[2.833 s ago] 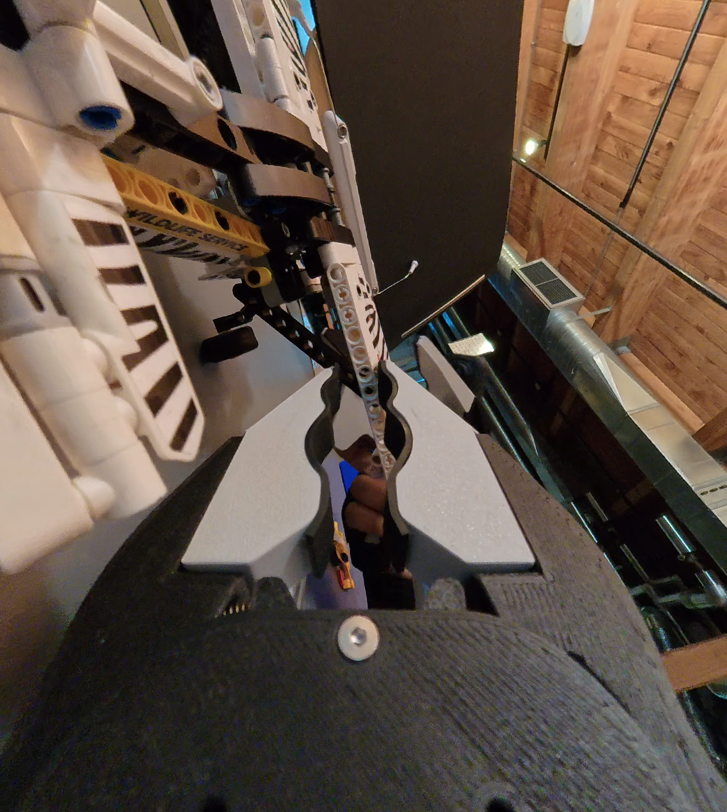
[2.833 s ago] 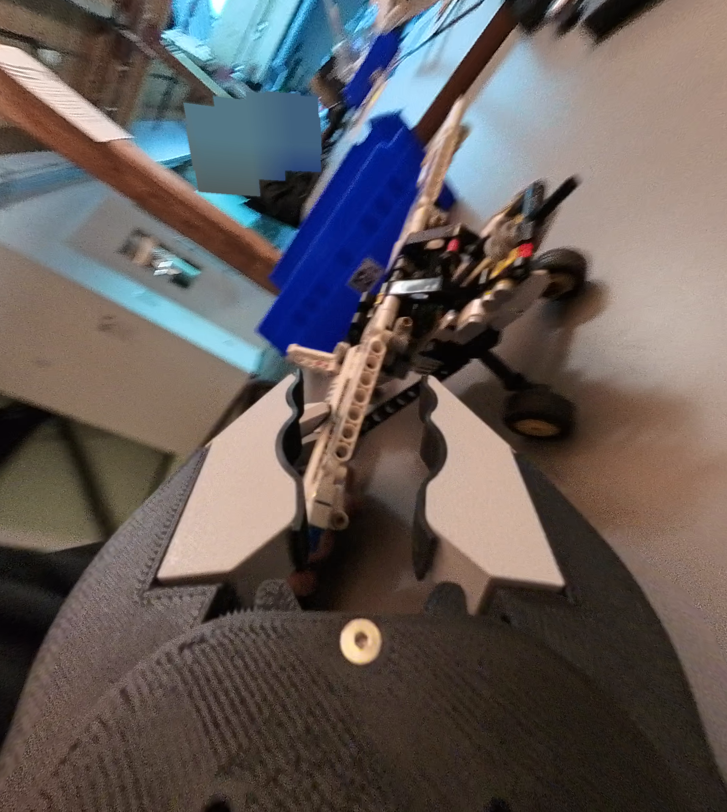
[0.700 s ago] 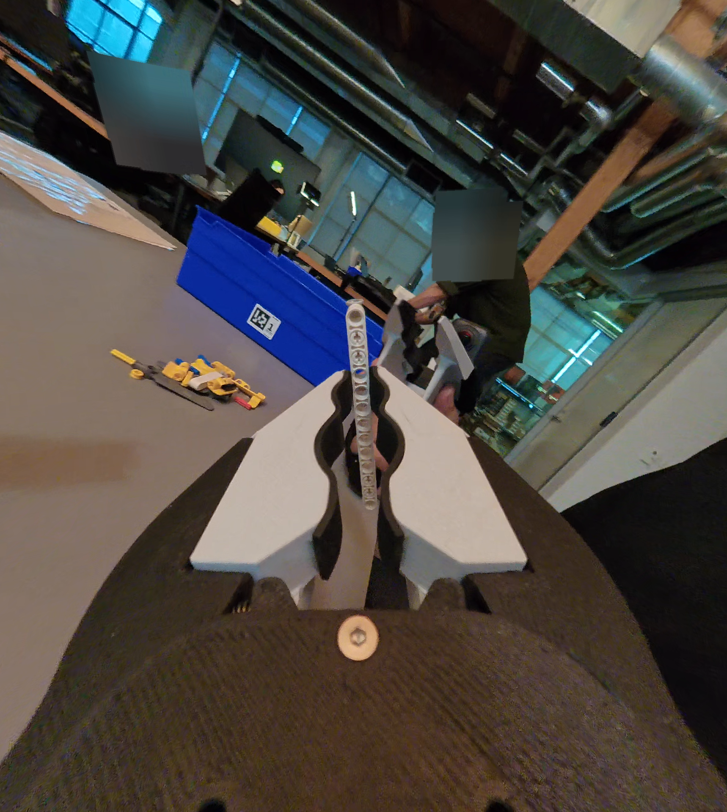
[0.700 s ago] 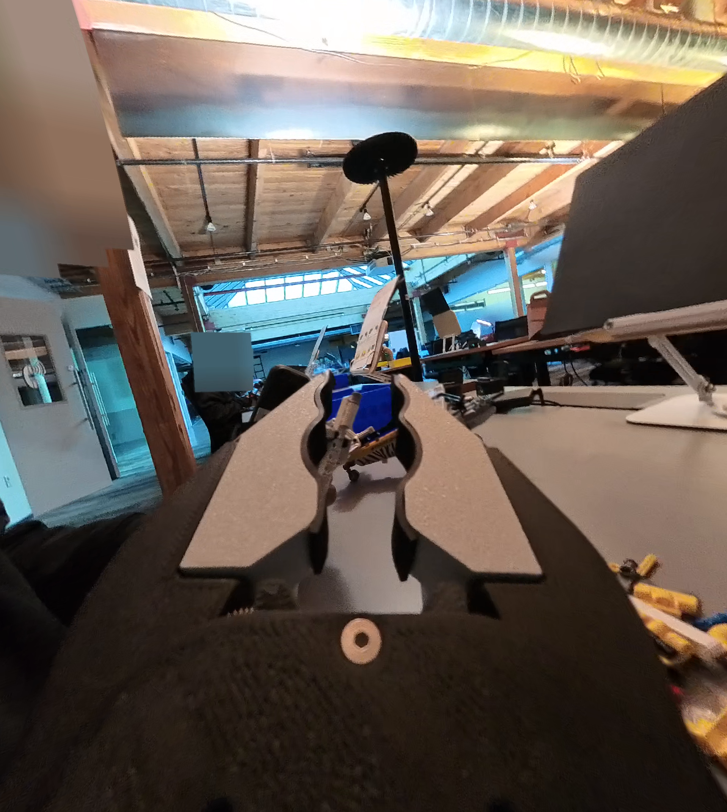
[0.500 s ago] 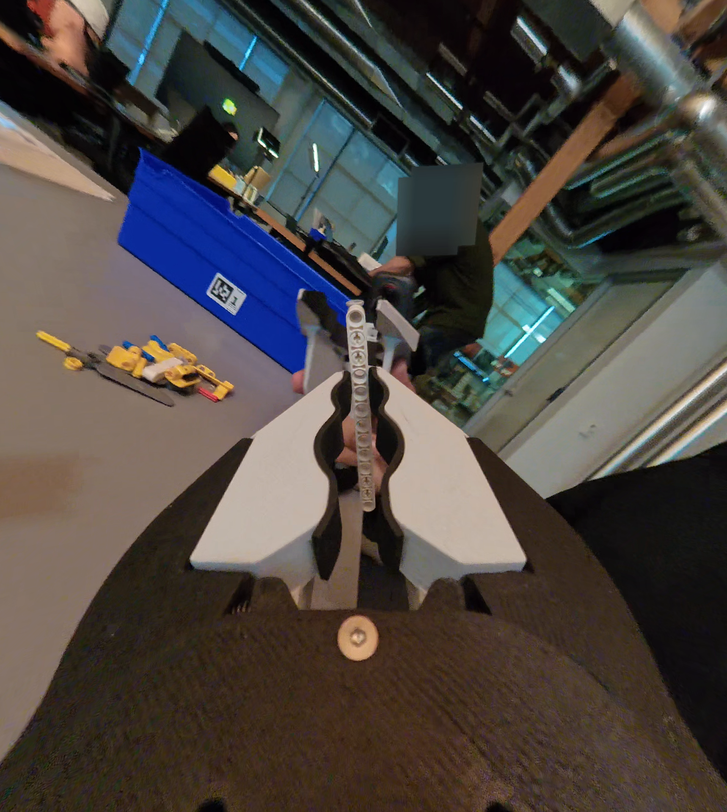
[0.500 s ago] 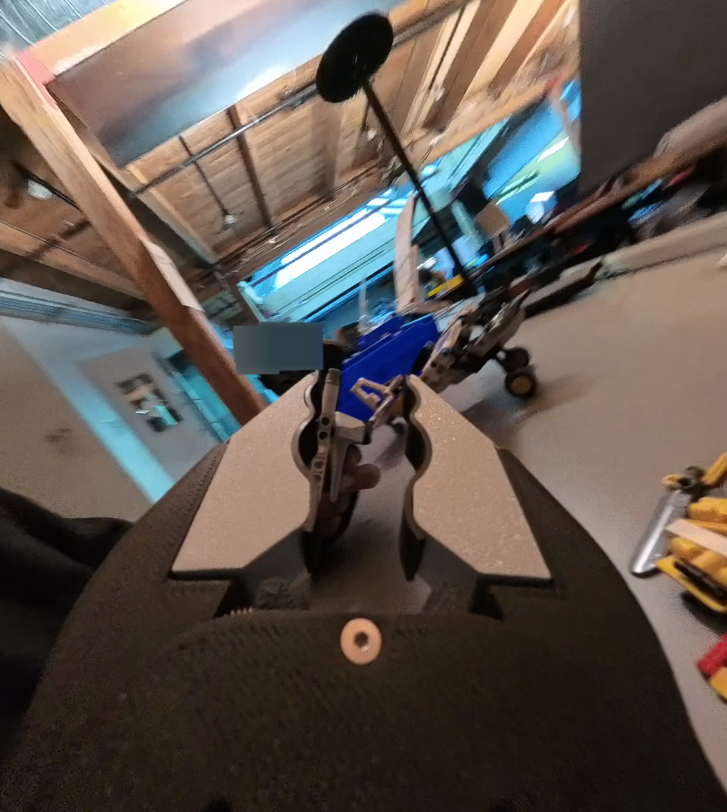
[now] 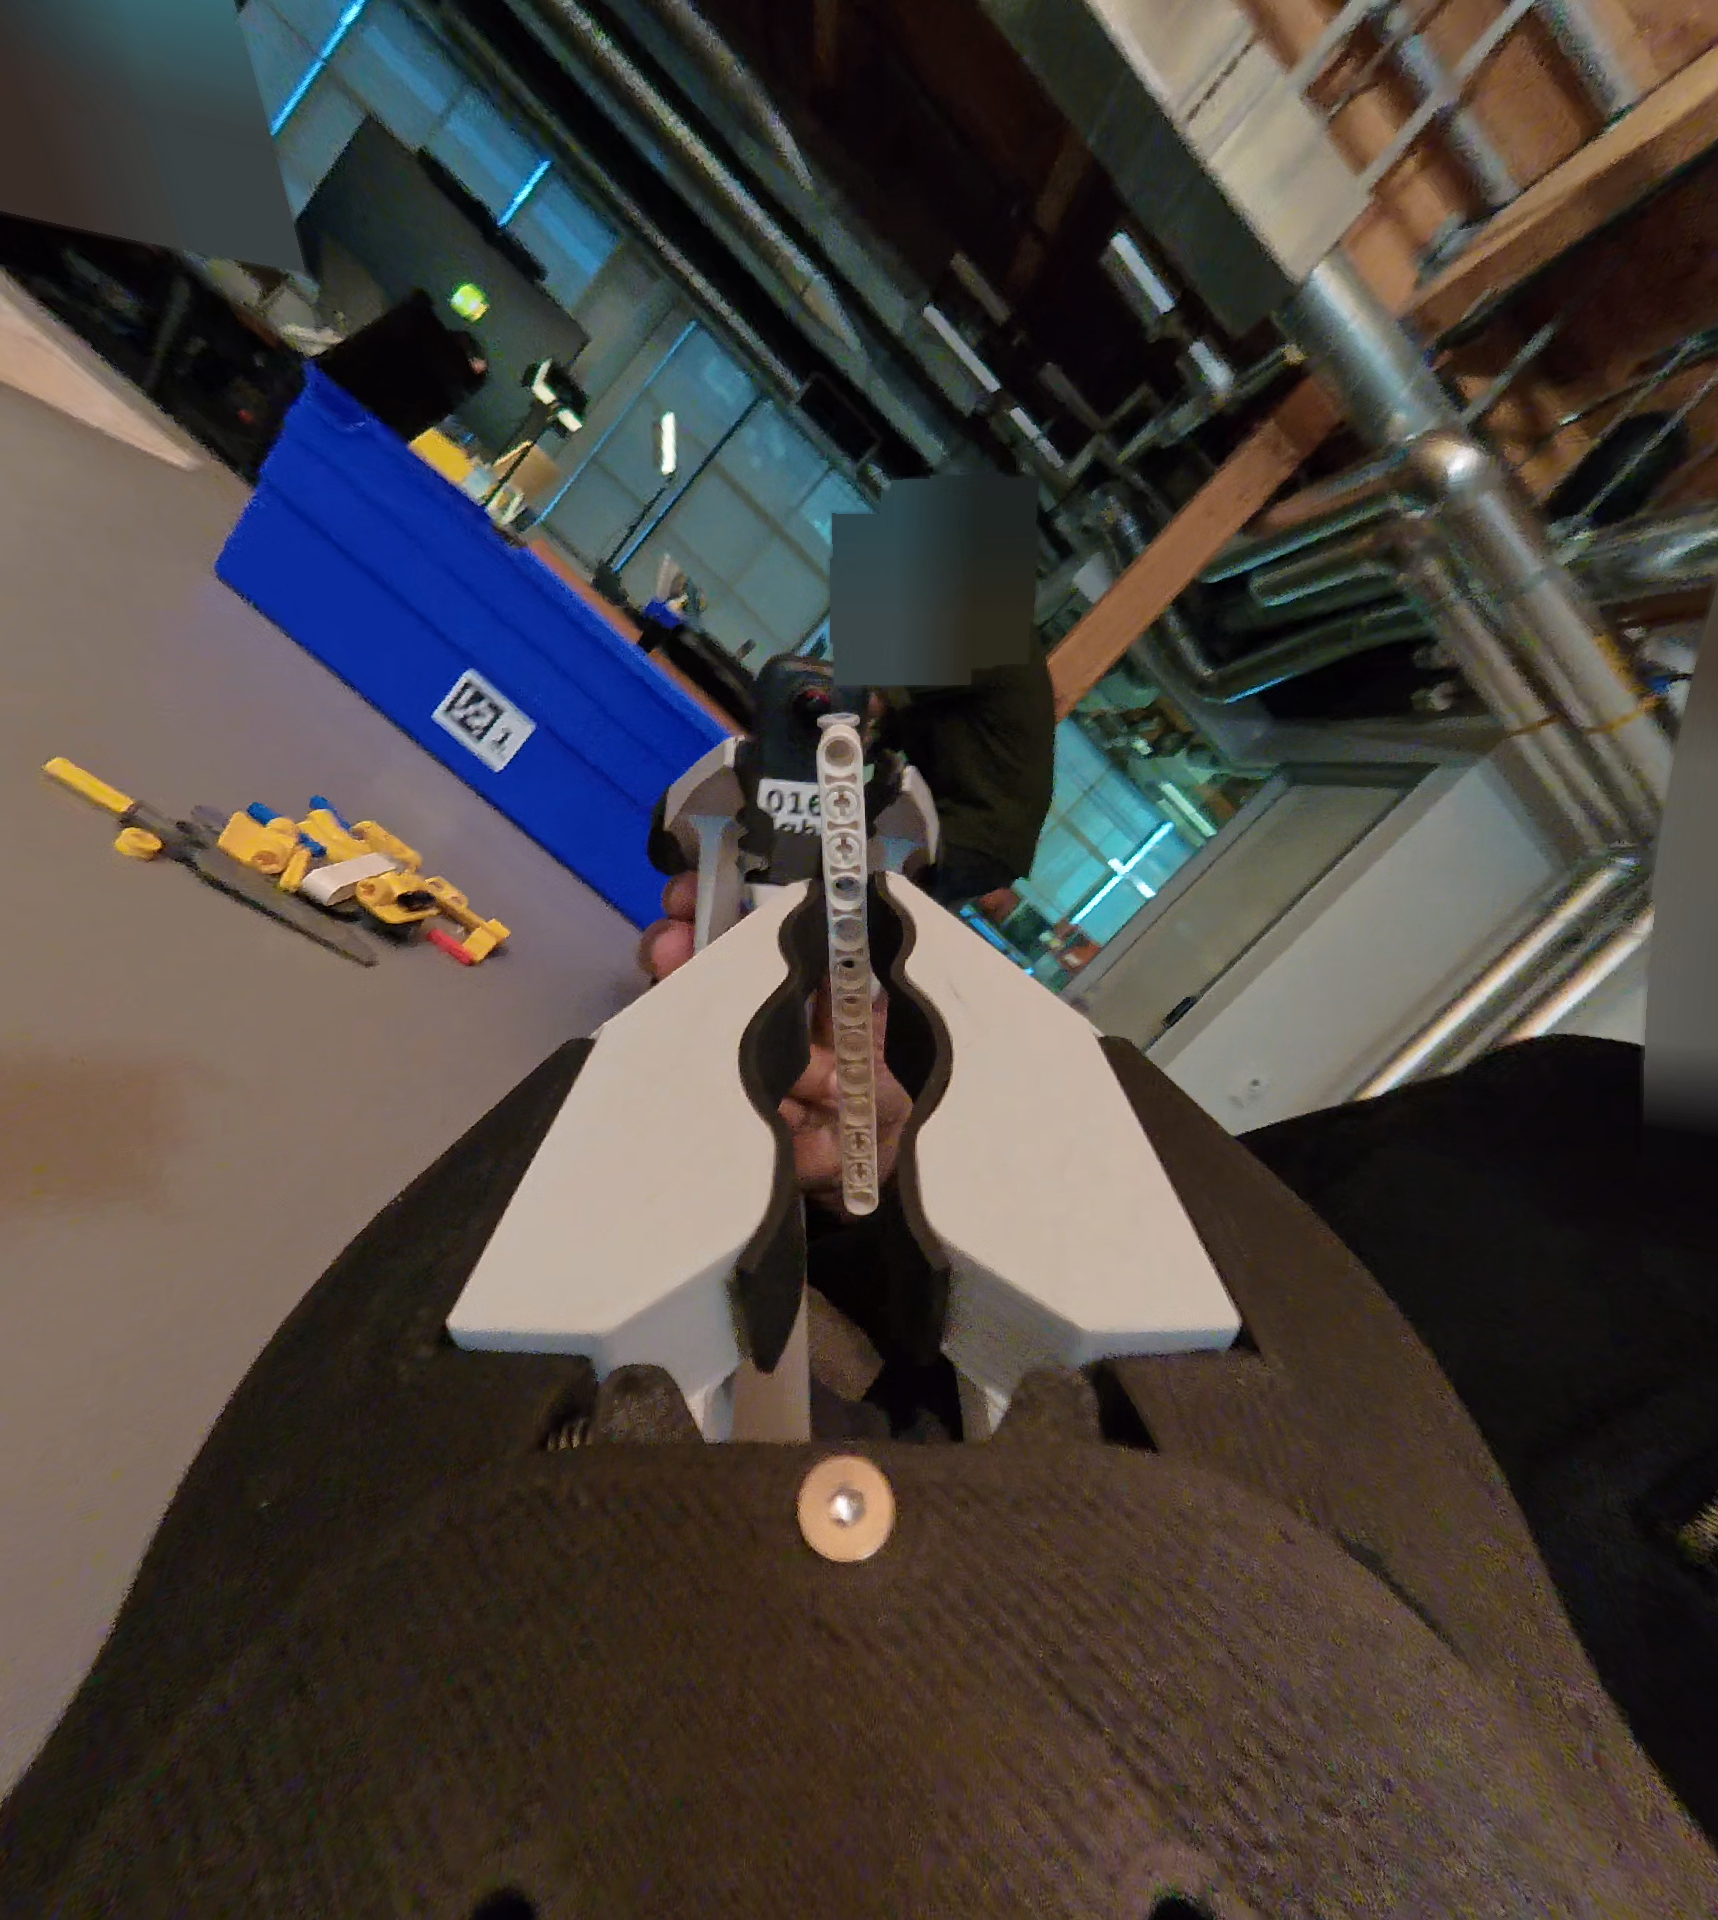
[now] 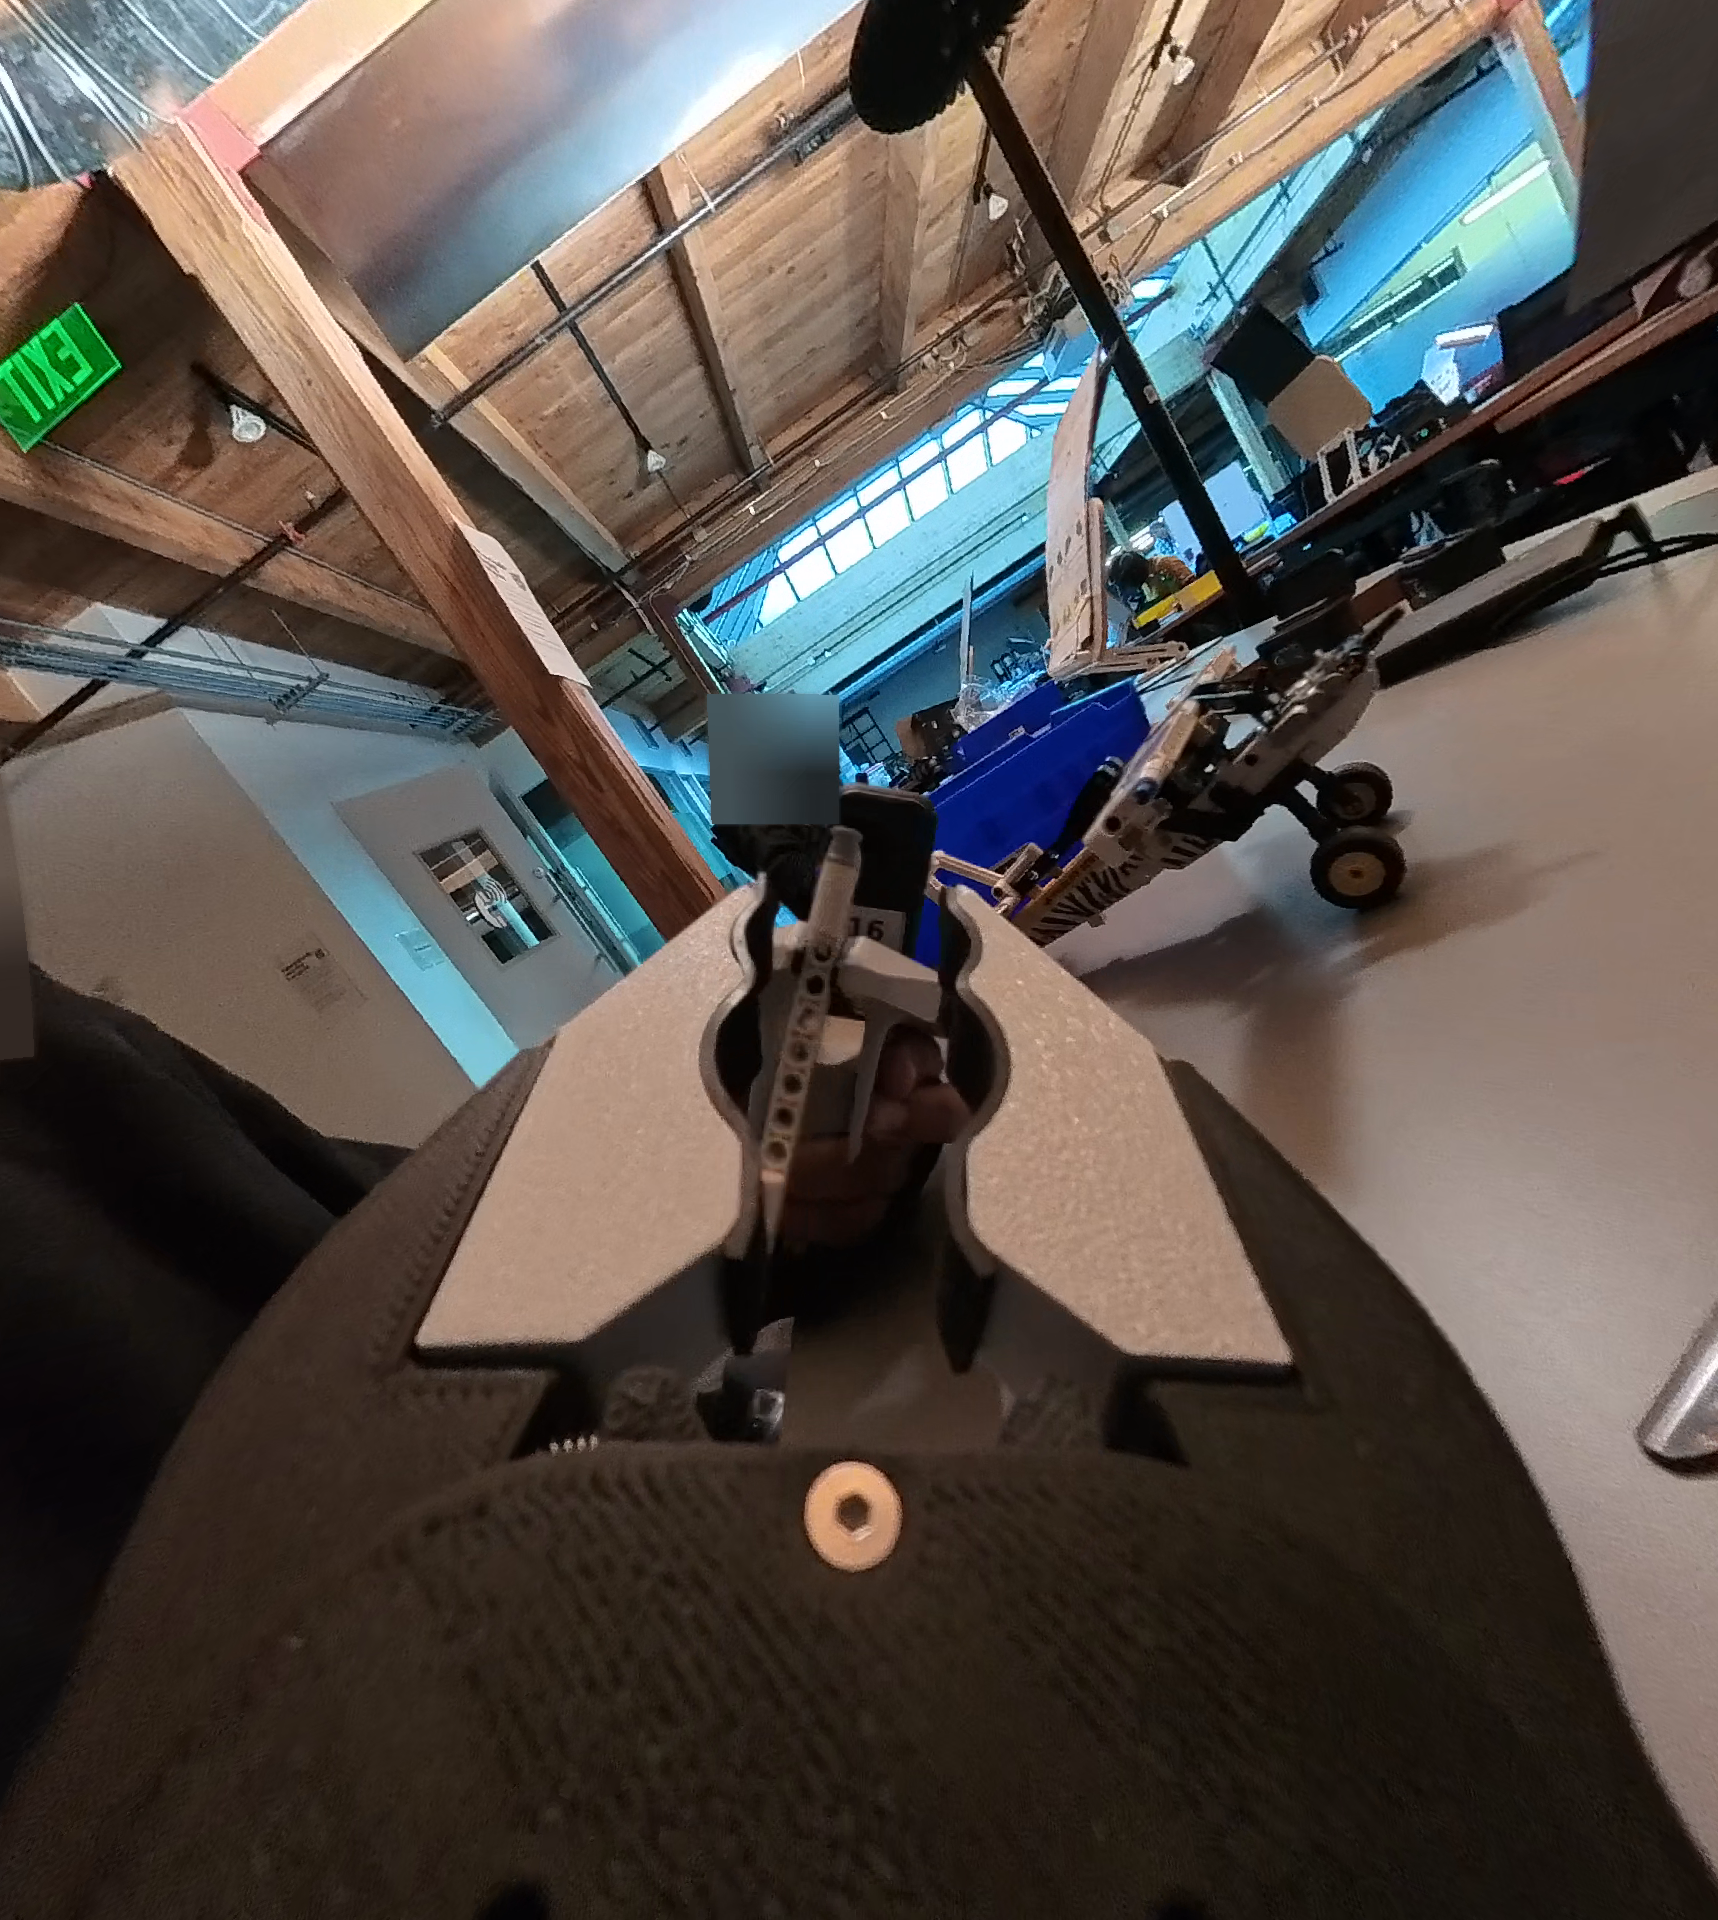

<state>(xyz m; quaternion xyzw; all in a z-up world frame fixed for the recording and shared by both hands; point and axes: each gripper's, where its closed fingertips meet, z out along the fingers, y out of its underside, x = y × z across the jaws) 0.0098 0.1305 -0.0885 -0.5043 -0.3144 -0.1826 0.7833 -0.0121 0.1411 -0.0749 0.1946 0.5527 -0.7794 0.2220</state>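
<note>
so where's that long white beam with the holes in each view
Left wrist view: the white holed beam stands upright at centre, clamped between the left gripper pads, its top poking past the tips.
Right wrist view: the same beam shows slanted, just left of centre, seen through the open right gripper, apart from its pads.
Shared landmark: the blue bin on the grey table.

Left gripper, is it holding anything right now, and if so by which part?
The left gripper is shut on a light grey holed beam, gripped around its middle; one end sticks out past the fingertips, the other hangs back between the fingers.
</note>
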